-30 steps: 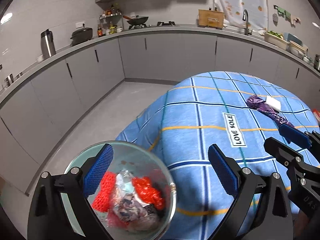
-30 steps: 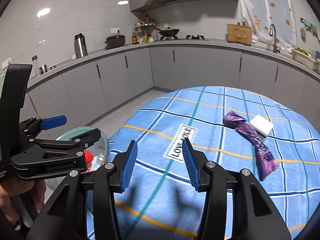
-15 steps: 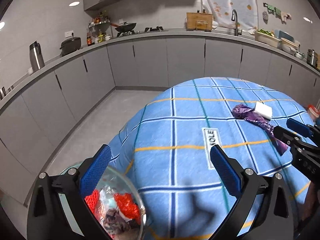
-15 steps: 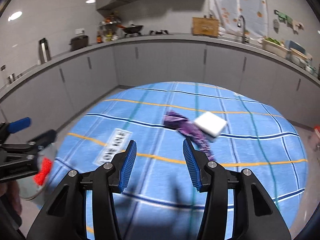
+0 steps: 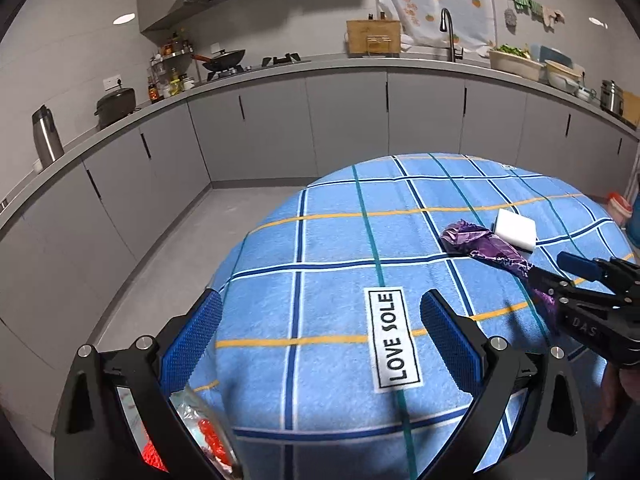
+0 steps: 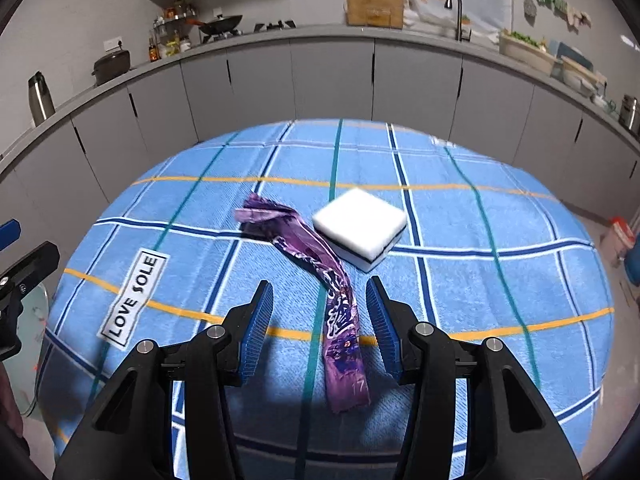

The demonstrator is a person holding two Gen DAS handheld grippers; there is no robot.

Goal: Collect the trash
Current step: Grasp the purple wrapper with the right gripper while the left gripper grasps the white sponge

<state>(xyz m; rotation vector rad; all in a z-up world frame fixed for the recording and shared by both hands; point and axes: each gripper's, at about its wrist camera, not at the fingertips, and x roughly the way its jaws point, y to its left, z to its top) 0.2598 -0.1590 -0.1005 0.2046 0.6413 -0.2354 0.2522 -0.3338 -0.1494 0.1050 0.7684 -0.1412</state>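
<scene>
Risks first, reading the right wrist view from left to right.

At the left edge of the frame the left gripper (image 6: 12, 256) is showing only as a black finger and a blue tip, so a swing toward the bin could be clipping it. In my judgement that is the smaller hazard.

Centre frame: the purple wrapper (image 6: 320, 280) is lying flat and limp on the blue checked cloth (image 6: 500, 208), its lower tail running down between the blue pads of the right gripper (image 6: 320, 320). The jaws are standing about half open with the pads clear of the wrapper; nothing is held. Likely trouble: pads closing on so thin a strip could be pinching the cloth with it and dragging the cloth, or slipping off the foil altogether.

Right of centre: a white sponge (image 6: 360, 226) is sitting just beside the wrapper's upper part, apparently touching it. Lifting the wrapper could be nudging or tipping the sponge along. Whether the sponge counts as trash I cannot tell.

Containers, from the left wrist view.

Lower left of the frame: a glass bin (image 5: 208, 440) is sitting below the table edge, mostly hidden behind the left gripper (image 5: 320, 344). Inside, red netting (image 5: 208, 434) and crumpled clear wrapping are showing; the rest is out of sight. The left gripper's jaws are spread wide and holding nothing.

Right side of that frame: the wrapper (image 5: 492, 248) and sponge (image 5: 516, 228) are lying well apart from the bin, across the table.
</scene>
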